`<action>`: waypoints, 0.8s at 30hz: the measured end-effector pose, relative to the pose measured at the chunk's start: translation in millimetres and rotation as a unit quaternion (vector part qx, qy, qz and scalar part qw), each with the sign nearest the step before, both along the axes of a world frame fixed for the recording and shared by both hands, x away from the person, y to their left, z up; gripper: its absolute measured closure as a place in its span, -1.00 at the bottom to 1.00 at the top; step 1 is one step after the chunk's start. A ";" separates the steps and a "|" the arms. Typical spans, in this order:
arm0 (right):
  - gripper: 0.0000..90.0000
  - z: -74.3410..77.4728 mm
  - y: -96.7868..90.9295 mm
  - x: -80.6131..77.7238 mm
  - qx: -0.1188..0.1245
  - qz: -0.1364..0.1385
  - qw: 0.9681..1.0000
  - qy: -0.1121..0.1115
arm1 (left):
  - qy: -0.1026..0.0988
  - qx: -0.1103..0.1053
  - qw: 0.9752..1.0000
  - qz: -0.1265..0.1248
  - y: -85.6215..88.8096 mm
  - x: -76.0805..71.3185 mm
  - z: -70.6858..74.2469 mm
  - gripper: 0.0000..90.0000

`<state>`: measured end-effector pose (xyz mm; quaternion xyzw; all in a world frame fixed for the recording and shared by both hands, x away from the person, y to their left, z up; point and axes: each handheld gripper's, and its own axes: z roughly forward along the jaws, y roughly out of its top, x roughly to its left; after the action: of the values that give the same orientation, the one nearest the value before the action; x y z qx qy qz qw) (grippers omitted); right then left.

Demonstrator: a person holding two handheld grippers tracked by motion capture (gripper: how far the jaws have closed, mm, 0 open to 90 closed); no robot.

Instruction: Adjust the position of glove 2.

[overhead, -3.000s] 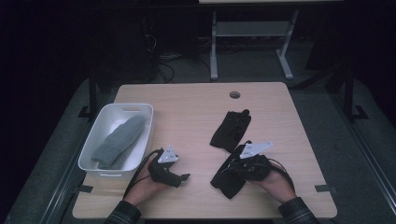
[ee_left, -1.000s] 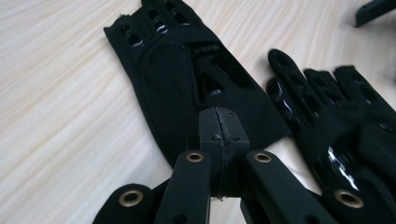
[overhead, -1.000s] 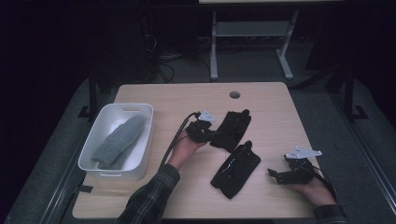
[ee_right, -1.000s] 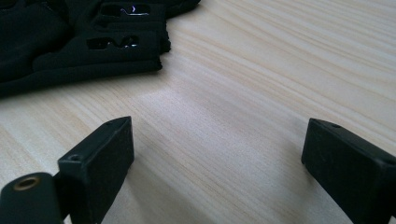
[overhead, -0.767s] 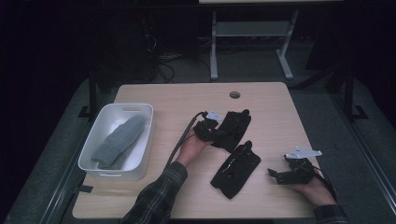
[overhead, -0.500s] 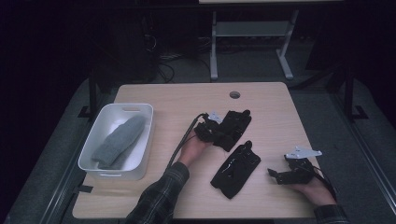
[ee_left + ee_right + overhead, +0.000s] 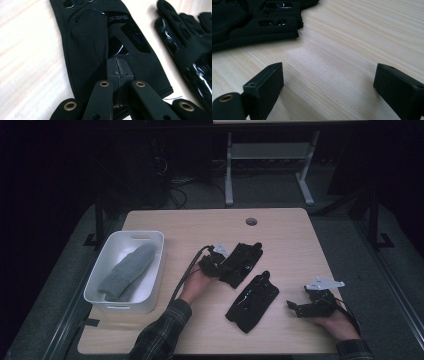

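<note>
Resting near my edge of the table (image 7: 300,227), my right gripper (image 7: 300,308) sits with its jaws spread wide over bare wood, holding nothing. Just ahead of it and to its left lies the nearer black glove (image 7: 252,301), flat on the wood. Farther out, my left gripper (image 7: 117,72) has its jaws pressed together on the cuff end of the farther black glove (image 7: 100,37), which lies flat in the middle of the table, just beside the nearer one. I cannot tell for sure whether cloth is pinched between the tips or they merely press on top.

I judge this glove light and soft, so it will droop and fold when lifted, fingers hanging down. The glossy patches on its back look slick; I would rather grip the matte cloth at the cuff hem, where the edge is thicker and gives the jaws something to bite. A pinch of one layer might slip.

Farthest left stands the white bin (image 7: 156,270) with a grey glove (image 7: 125,272) already lying inside it.
</note>
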<state>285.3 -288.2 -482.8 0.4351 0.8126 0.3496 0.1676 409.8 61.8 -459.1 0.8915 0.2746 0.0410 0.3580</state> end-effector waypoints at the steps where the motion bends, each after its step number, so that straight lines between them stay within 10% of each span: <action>1: -0.80 0.0 0.0 0.0 0.000 0.000 1.000 0.000 | 0.000 0.001 1.000 -0.001 1.4 -1.8 0.0 0.99; 24: -0.80 -0.1 -0.2 0.2 -0.001 0.001 1.000 -0.002 | 0.029 0.011 0.999 -0.032 47.7 -63.2 4.6 0.99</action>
<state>285.5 -288.3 -482.9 0.4334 0.8131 0.3497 0.1694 346.7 109.4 -454.4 0.9044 0.2555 0.0064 0.3416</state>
